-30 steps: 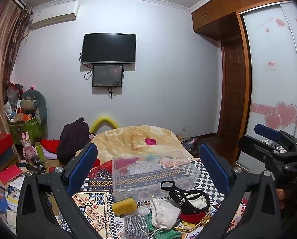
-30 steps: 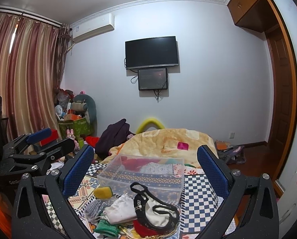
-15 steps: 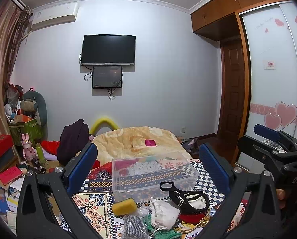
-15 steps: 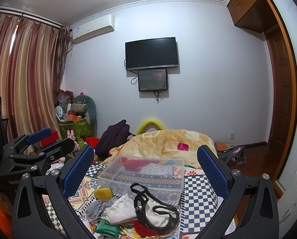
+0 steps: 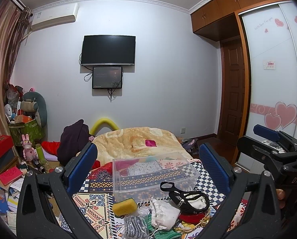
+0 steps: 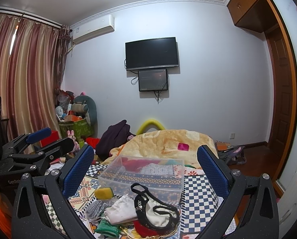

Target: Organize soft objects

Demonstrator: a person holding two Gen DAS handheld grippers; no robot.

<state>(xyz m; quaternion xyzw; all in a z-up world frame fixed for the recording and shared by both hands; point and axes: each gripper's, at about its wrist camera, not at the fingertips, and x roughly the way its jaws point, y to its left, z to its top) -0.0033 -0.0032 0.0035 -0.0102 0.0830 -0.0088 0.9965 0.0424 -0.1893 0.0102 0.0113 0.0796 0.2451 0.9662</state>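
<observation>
A clear plastic box [image 5: 154, 174] [image 6: 144, 175] stands empty on the patterned bedspread. In front of it lies a pile of soft things: a yellow sponge [image 5: 124, 207] [image 6: 104, 192], a white cloth pouch [image 5: 162, 214] [image 6: 121, 212], a black-trimmed cream bag [image 5: 187, 198] [image 6: 155, 212], a grey knit piece [image 5: 135, 226] and green knit [image 6: 106, 228]. My left gripper [image 5: 148, 167] is open and empty above the pile. My right gripper [image 6: 145, 165] is open and empty too; it also shows at the right edge of the left wrist view [image 5: 272, 139].
A yellow-orange blanket [image 5: 136, 141] is heaped behind the box. Clutter, boxes and toys [image 5: 18, 139] fill the floor at left. A wardrobe [image 5: 272, 79] and door stand at right. A TV [image 5: 109, 50] hangs on the far wall.
Both views have tilted down slightly, so the pile and box sit a little higher in frame. Both grippers stay open and empty.
</observation>
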